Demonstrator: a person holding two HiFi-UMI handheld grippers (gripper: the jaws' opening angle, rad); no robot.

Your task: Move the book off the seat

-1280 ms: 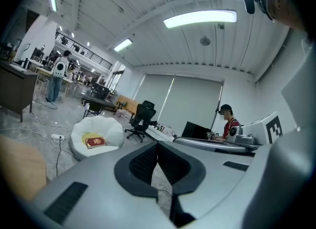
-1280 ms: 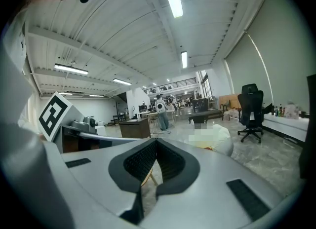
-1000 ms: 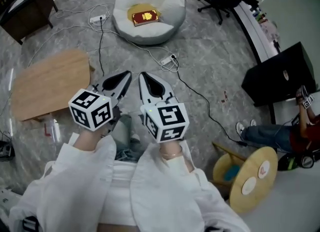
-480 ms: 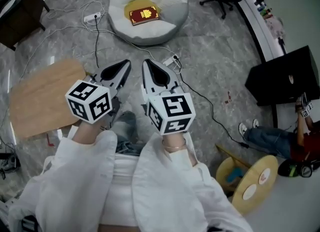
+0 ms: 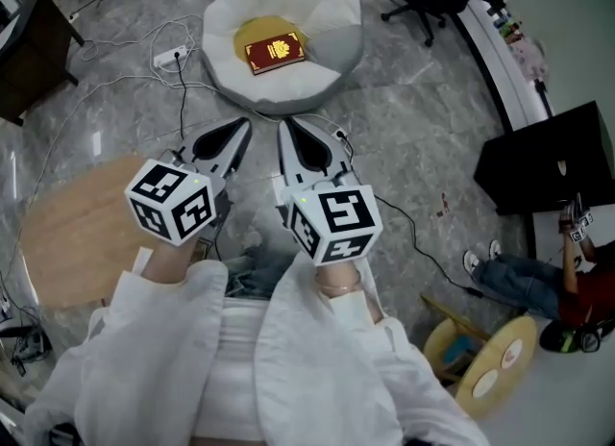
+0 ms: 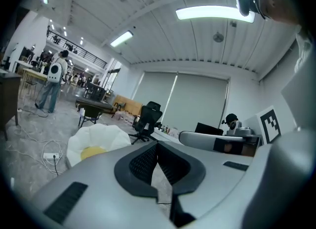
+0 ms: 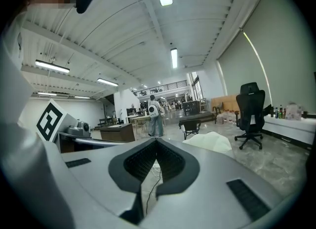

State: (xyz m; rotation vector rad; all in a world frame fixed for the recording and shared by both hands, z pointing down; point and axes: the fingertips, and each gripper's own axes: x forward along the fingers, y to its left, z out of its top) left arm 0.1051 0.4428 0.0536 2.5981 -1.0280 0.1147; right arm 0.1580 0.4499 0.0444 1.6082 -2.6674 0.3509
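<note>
On the grey marbled stone floor (image 5: 423, 146), off to my left, stood a low pale wooden table (image 5: 77, 242). Straight ahead, well beyond both tools, sat the round white beanbag seat (image 5: 332, 21). My left gripper (image 5: 244, 125) and right gripper (image 5: 284, 126) hung side by side above the floor, short of the seat's near rim. Each had its jaws pressed together on nothing.

Smallest of all, the dark red hardback book with a gold emblem (image 5: 276, 52) lay flat in the seat's hollow. It rested on a yellow patch about the middle, and neither tool touched it.

I judged this to be the approach, with the grasp not yet begun. Next, I reckoned, one gripper would need to part its jaws, reach over the near rim and bite an edge of the cover. The soft cushion might give underneath.
</note>
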